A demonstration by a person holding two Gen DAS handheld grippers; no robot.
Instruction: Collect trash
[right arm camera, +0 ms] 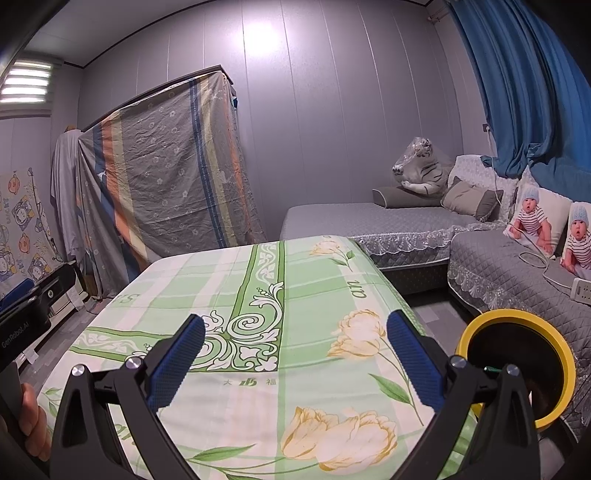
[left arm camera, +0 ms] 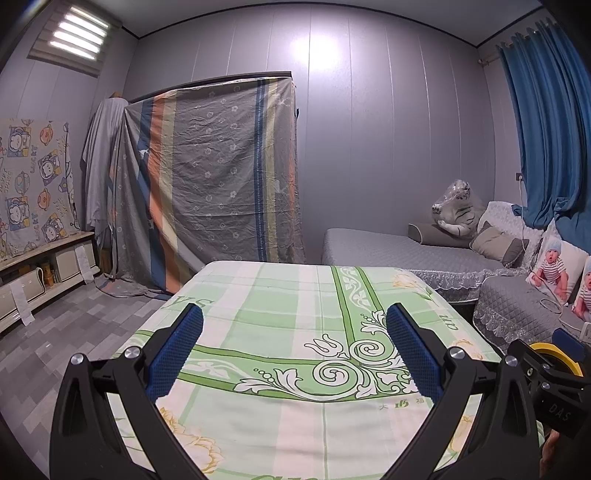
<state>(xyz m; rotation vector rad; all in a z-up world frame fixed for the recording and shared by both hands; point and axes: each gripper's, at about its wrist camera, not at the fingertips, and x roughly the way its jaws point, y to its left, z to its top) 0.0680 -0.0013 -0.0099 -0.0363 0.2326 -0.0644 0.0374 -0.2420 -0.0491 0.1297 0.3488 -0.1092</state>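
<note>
No trash shows on the green cloth (left arm camera: 280, 332); the yellow bin (right arm camera: 517, 365) waits beside it. Left gripper (left arm camera: 293, 350) and right gripper (right arm camera: 295, 354) have fingers spread wide, holding nothing; I think collecting is either done or not begun.

2 baby-print cushions (right arm camera: 532, 218), 1 plush tiger (right arm camera: 421, 170), 1 yellow-rimmed bin (right arm camera: 517, 365).

We see a dim, bluish-grey room in both views. Light comes from a slatted window (left arm camera: 75, 33) at upper left and a bright glare patch on the back wall (left arm camera: 314, 55) — white, burnt out at its centre. The fisheye bends the wall panels and ceiling line hard toward the edges, and dark vignetting fills the corners. Focus stays fairly sharp — the gripper (left arm camera: 293, 350) casts only soft shadows.
</note>
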